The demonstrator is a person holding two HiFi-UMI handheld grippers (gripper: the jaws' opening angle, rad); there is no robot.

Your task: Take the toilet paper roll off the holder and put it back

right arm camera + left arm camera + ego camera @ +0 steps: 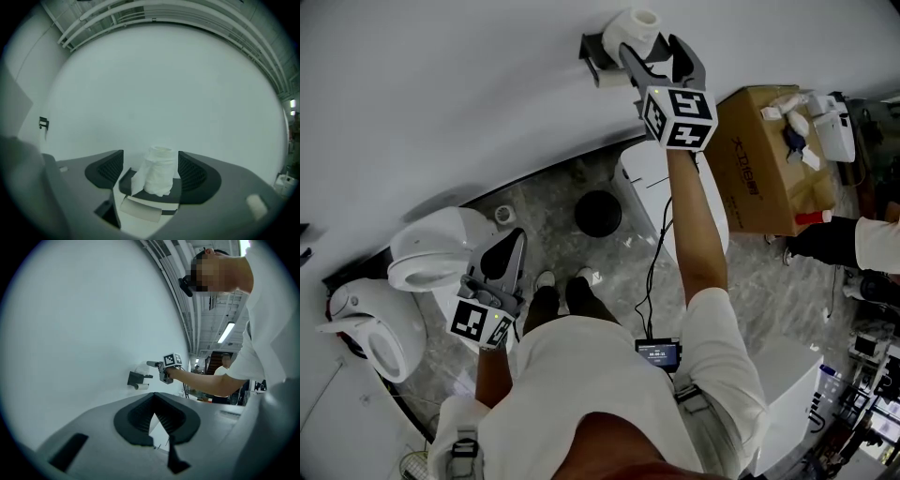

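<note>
The white toilet paper roll [636,28] stands upright on the top shelf of the black wall holder [598,58]. My right gripper [652,47] reaches up to the wall, one jaw on either side of the roll. In the right gripper view the roll [157,171] sits between the pads with a small gap on each side, so the right gripper [150,159] is open. Under the shelf [129,185] hangs a pale bar [140,213]. My left gripper [514,239] is held low by the person's hip, shut and empty [154,397]. The left gripper view shows the holder [136,378] from afar.
A white toilet [441,248] and another white fixture [366,328] stand at the lower left. A black round object [598,213] lies on the marble floor. A cardboard box [769,159] with small items is at the right, beside another person's arm [853,244].
</note>
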